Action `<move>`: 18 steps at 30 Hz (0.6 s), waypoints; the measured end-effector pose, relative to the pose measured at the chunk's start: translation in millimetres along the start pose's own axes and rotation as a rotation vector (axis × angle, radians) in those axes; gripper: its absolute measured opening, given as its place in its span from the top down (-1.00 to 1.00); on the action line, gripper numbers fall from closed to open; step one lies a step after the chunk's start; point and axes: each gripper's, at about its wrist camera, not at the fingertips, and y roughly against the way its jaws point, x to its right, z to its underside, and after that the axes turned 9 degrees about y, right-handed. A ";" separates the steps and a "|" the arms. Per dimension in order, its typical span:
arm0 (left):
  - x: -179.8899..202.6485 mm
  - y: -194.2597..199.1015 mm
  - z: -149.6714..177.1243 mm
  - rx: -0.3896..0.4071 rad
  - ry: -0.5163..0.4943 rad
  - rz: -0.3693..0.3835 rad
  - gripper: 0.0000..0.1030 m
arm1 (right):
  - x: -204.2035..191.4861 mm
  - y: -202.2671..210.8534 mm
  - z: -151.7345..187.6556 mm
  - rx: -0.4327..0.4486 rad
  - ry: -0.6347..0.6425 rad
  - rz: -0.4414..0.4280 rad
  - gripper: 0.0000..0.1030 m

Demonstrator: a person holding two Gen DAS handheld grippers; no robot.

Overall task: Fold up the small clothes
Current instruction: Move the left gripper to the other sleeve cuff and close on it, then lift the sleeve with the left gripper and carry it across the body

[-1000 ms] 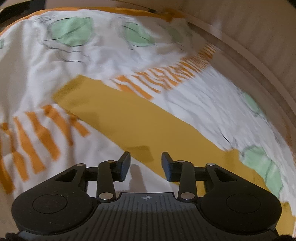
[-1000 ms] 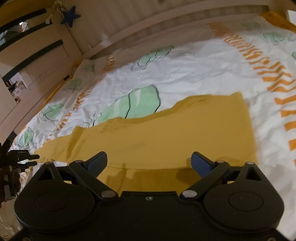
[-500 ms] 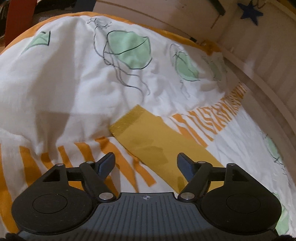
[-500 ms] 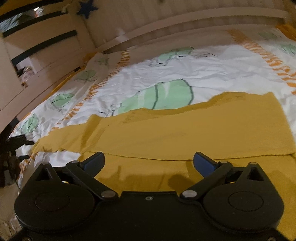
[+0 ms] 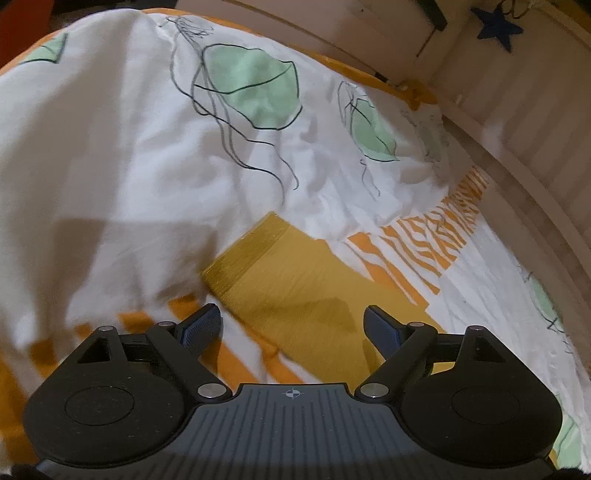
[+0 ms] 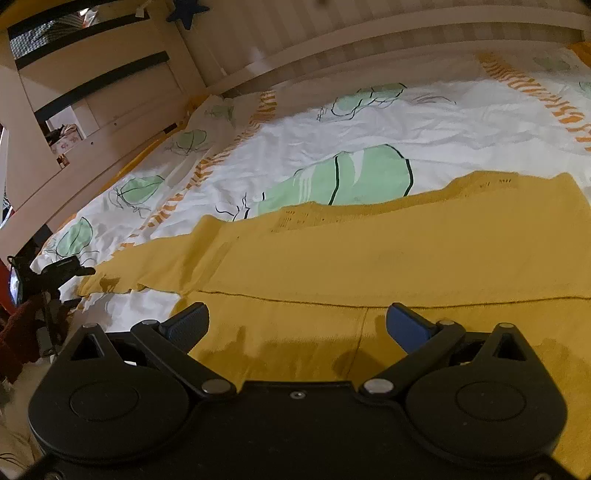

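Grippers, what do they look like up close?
Both are black. The left gripper and right gripper each have two round discs, angled link arms with silver pins, and blue ridged pads. The left one's middle plate is grey and ribbed, with a small crosshair mark.

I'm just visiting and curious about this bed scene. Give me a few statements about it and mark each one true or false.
1. The yellow garment lies on a bedspread printed with green jellyfish. True.
2. The left gripper is clamped on the garment. False: its jaws have just been opening and stand apart, gripping nothing.
3. The right gripper is open. True.
4. The sleeve in the left view is rolled into a ball. False: it lies flat.
5. A blue star hangs by the bed frame. True.
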 end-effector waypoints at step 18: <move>49.4 30.3 -3.8 0.033 0.041 0.096 0.93 | 8.7 6.1 -6.2 -0.001 -0.026 0.024 -0.99</move>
